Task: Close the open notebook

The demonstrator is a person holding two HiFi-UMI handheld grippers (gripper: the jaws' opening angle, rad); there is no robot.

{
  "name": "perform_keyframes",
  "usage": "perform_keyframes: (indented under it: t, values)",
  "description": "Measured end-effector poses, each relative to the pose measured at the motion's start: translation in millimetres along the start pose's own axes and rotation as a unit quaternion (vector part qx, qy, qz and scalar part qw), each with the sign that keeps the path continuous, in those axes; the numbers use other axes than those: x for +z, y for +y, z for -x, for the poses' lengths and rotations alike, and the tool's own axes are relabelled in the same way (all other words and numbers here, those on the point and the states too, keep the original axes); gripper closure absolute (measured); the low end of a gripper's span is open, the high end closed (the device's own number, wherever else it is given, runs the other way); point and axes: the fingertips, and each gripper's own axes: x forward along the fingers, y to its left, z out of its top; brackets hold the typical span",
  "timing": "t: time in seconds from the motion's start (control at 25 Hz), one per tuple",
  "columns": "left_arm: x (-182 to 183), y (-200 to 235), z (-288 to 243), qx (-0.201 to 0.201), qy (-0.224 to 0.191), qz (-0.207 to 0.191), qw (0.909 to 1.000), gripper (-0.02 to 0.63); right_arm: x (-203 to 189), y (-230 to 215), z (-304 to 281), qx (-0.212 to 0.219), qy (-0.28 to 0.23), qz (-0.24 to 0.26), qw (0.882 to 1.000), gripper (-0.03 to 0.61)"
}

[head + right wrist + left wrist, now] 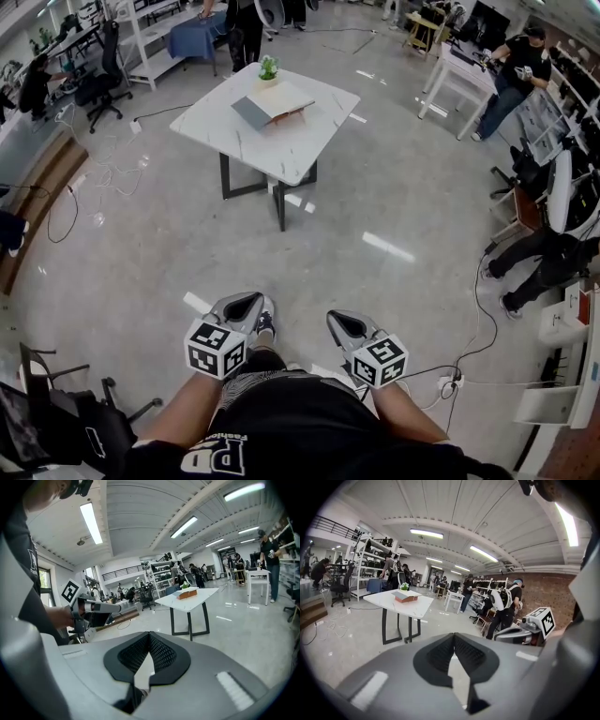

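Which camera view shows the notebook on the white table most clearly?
The head view: it looks down on the notebook and shows its gray and white top surfaces. Both gripper views show it only from the side, small and far off.

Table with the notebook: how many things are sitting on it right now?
2. The open notebook lies near the middle of the white table; a small potted plant stands behind it by the far edge. Anything small could be hidden behind the notebook.
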Motion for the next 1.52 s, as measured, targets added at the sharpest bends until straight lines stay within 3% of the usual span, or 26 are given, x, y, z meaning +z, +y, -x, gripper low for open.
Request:
perform_keyframes:
  t: [0.32, 0.76, 1.08, 1.52]
  values:
    - [26.2, 54.4, -41.1, 0.002, 0.011, 0.012, 0.9999, 0.555, 35.0, -27.6, -57.1, 0.003, 0.017, 0.001, 1.000, 0.583]
    - [108.7, 128.8, -104.8, -0.022, -0.001, -0.016, 0.9996, 0.555, 109.6, -68.5, -139.8, -0.009, 0.018, 0.019, 1.000, 0.583]
    - [145.4, 186.3, -131.3, -0.028, -0.010, -0.015, 0.9994, 0.555, 143.9, -79.7, -197.3, -0.014, 0.026, 0.026, 0.999, 0.583]
    - [159.9, 247.2, -157.5, -0.040, -0.002, -0.017, 0.9991, 0.555, 162.3, -91.1, -254.7, -0.026, 0.036, 0.026, 0.999, 0.583]
